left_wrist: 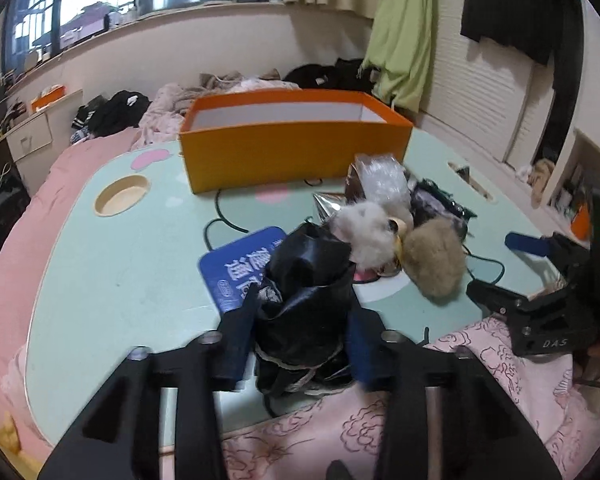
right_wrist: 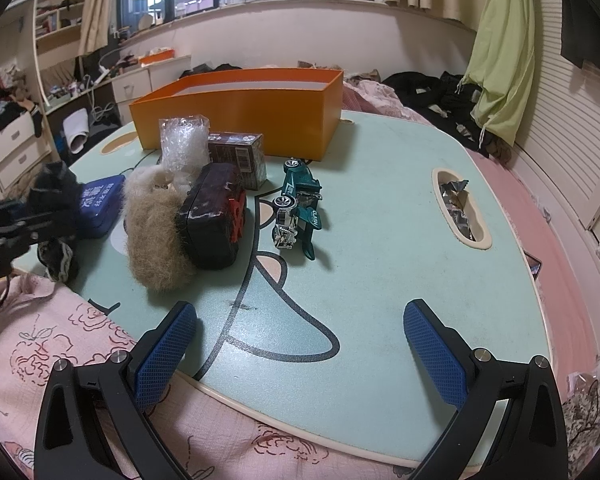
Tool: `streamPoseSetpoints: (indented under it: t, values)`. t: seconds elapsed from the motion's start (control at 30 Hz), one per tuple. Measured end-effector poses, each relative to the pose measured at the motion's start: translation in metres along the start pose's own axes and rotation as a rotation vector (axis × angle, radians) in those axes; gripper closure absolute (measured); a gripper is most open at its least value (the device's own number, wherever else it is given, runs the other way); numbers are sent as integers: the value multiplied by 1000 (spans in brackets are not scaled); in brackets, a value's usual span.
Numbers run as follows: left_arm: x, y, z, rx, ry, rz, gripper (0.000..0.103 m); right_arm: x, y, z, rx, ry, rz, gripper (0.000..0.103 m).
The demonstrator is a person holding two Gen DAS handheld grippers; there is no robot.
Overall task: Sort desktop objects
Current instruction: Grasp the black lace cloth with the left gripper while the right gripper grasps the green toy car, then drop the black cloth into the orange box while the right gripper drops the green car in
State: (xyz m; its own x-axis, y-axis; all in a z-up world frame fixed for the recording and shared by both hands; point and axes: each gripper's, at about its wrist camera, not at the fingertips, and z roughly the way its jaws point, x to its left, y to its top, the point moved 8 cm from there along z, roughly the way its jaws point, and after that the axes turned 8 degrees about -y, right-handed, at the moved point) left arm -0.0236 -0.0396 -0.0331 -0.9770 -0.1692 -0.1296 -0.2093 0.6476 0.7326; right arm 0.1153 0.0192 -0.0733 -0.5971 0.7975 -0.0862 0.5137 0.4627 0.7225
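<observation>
My left gripper (left_wrist: pixel 300 340) is shut on a crumpled black shiny bundle (left_wrist: pixel 306 292), which rises between its fingers near the table's front edge. In the right wrist view that bundle (right_wrist: pixel 56 192) shows at the far left. Behind it lie a blue tin (left_wrist: pixel 236 268), a white fluffy ball (left_wrist: pixel 366 236), a beige furry pouch (left_wrist: pixel 432 264) and bubble wrap (left_wrist: pixel 380 178). An open orange box (left_wrist: pixel 292 148) stands at the back of the mint table (left_wrist: pixel 120 272). My right gripper (right_wrist: pixel 300 344) is open above the table's front edge, holding nothing.
A black case with red letters (right_wrist: pixel 216 220), a dark carton (right_wrist: pixel 240 152) and a teal toy car (right_wrist: pixel 298 204) sit mid-table. Foil wrappers fill the slot (right_wrist: pixel 458 208) at the right. Pink bedding (right_wrist: pixel 60 344) surrounds the table. A round cup recess (left_wrist: pixel 120 196) lies left.
</observation>
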Motion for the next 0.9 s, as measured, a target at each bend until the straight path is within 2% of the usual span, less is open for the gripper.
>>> streamPoseSetpoints:
  t: [0.07,0.13,0.23,0.4,0.47,0.5,0.53,0.57,0.6,0.67,0.8,0.9]
  values:
    - [-4,-1,-6,-25,-17,18,70,-2,4,-3,-10,44,18,0]
    - [-3,-3,-15,-60,-25,14,71,-9,12,-10,-35,79,48,6]
    - [-2,-4,-22,-98,-53,-8,71,-24,36,-18,-87,33,89,10]
    - [-5,-4,-23,-108,-48,0,71,-17,65,8,-21,24,79,40]
    - [-5,-3,-25,-118,-48,1,71,-12,72,24,22,20,83,46]
    - [-5,-3,-26,-121,-49,1,71,-9,70,30,48,15,77,53]
    - [-5,-3,-26,-121,-50,0,71,-7,65,39,86,12,68,63]
    - [-8,-4,-25,-110,-94,34,71,-4,63,45,105,9,58,68]
    - [-8,-4,-23,-105,-96,34,71,-2,65,45,78,-17,41,76]
    - [-9,-3,-23,-102,-97,37,72,2,65,44,65,-25,17,78]
    - [-12,6,-31,-129,-120,42,73,-3,66,40,39,34,65,78]
    - [-13,23,-42,-162,-142,43,73,-11,81,30,-8,61,100,78]
